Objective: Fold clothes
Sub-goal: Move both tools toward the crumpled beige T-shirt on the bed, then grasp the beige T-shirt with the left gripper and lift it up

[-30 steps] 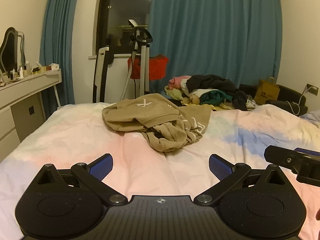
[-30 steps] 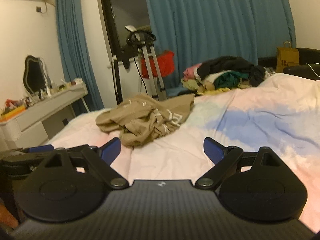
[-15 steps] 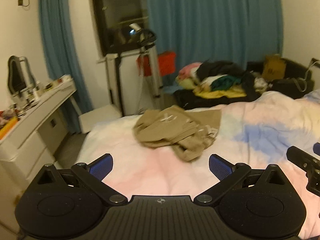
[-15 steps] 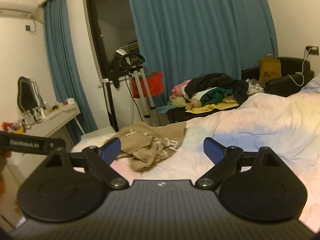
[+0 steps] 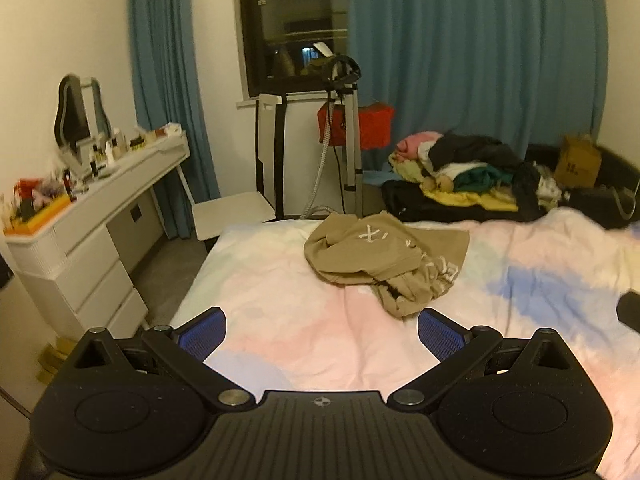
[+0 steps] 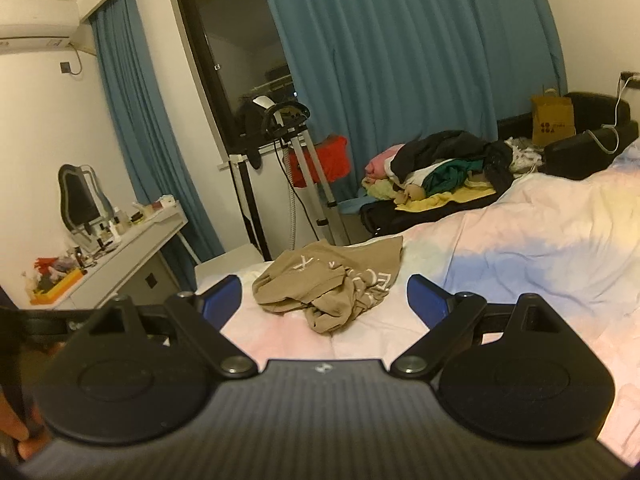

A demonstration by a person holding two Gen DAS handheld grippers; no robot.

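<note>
Two handheld black grippers with blue finger pads

The left gripper [image 5: 322, 330] and right gripper [image 6: 324, 296] each have a ribbed black body, round side discs, silver pivot screws and angled link arms

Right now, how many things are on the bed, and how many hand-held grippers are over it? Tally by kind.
Tan garments, crumpled on the bed: 1, the tan garment
Hand-held grippers, both open and empty: 2, the left hand-held gripper and the right hand-held gripper
Total: 3
The clothes pile lies beyond the bed, so it is not counted.
</note>
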